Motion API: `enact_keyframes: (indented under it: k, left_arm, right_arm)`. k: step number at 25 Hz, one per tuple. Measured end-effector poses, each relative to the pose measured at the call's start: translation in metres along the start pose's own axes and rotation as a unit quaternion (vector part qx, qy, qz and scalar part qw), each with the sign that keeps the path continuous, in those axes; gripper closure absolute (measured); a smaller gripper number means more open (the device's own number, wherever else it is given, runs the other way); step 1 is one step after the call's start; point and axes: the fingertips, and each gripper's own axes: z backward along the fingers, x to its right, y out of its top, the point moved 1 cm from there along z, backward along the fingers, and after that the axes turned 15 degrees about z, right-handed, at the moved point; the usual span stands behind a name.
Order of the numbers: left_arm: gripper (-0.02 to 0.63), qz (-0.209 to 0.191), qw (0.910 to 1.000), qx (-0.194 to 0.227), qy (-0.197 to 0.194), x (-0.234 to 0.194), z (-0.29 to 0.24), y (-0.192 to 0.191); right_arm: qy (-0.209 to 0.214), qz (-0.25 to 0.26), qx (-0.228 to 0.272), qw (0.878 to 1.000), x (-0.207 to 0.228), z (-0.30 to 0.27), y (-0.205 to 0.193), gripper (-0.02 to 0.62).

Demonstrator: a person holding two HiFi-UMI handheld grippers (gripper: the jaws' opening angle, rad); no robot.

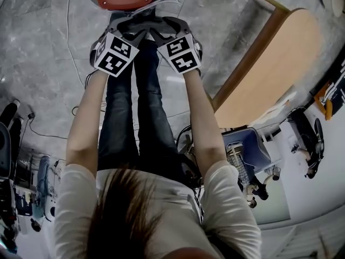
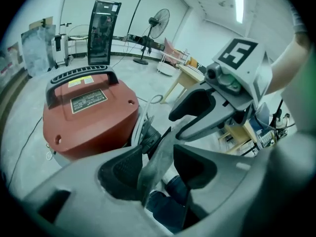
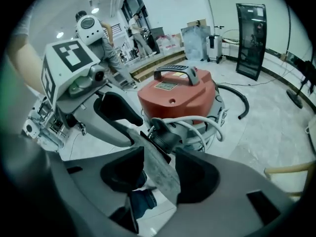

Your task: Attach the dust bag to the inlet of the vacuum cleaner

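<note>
Plainly no grip at present: left tongs (image 2: pixel 159 166) and right tongs (image 3: pixel 161 170) both spread wide, with the grey dust bag (image 2: pixel 156 156) standing loose between the pads of each, top edge up against the black inlet (image 2: pixel 151 138) of the red vacuum cleaner (image 2: pixel 91 117). Cannot tell whether seated on the inlet or only leaning there. If only leaning, likely to slide off and sag toward the floor (image 1: pixel 43 63) with nothing clamping it. Could also snag on a pad during any pull-away and get dragged off the inlet. Worth minding the white hose (image 3: pixel 197 125) coiled just beside the inlet, apt to catch the bag's edge. No surface underneath: vacuum cleaner directly on grey marbled floor, cables (image 1: pixel 67 15) trailing across it. Around: wooden table (image 1: pixel 280 69) off to the right, standing fan (image 2: pixel 159 21) and tall dark panel (image 2: pixel 101 31) toward the far wall, bright strip light (image 2: pixel 239 4) overhead.
</note>
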Motion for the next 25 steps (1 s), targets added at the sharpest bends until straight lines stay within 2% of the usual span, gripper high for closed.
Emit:
enact_keyframes:
  k: [3, 6, 13, 18, 25]
  left_arm:
    - [0.403, 0.02, 0.9995, 0.026, 0.001, 0.004, 0.009, 0.008]
    - [0.436, 0.035, 0.9983, 0.046, 0.005, 0.007, 0.019, 0.016]
    - [0.514, 0.052, 0.9952, 0.081, 0.015, 0.014, 0.037, 0.034]
    - [0.579, 0.046, 0.9937, 0.099, 0.026, 0.021, 0.049, 0.039]
    - [0.589, 0.057, 0.9857, 0.151, 0.048, 0.03, 0.081, 0.054]
  right_arm:
    - [-0.02, -0.047, 0.023, 0.998, 0.004, 0.008, 0.004, 0.41]
    - [-0.042, -0.08, 0.044, 0.995, 0.007, 0.017, 0.009, 0.434]
    - [-0.08, -0.078, 0.073, 0.991, 0.008, 0.037, 0.023, 0.522]
    - [-0.103, -0.076, 0.084, 0.988, 0.006, 0.052, 0.027, 0.586]
    - [-0.113, -0.139, 0.117, 0.977, 0.002, 0.078, 0.034, 0.594]
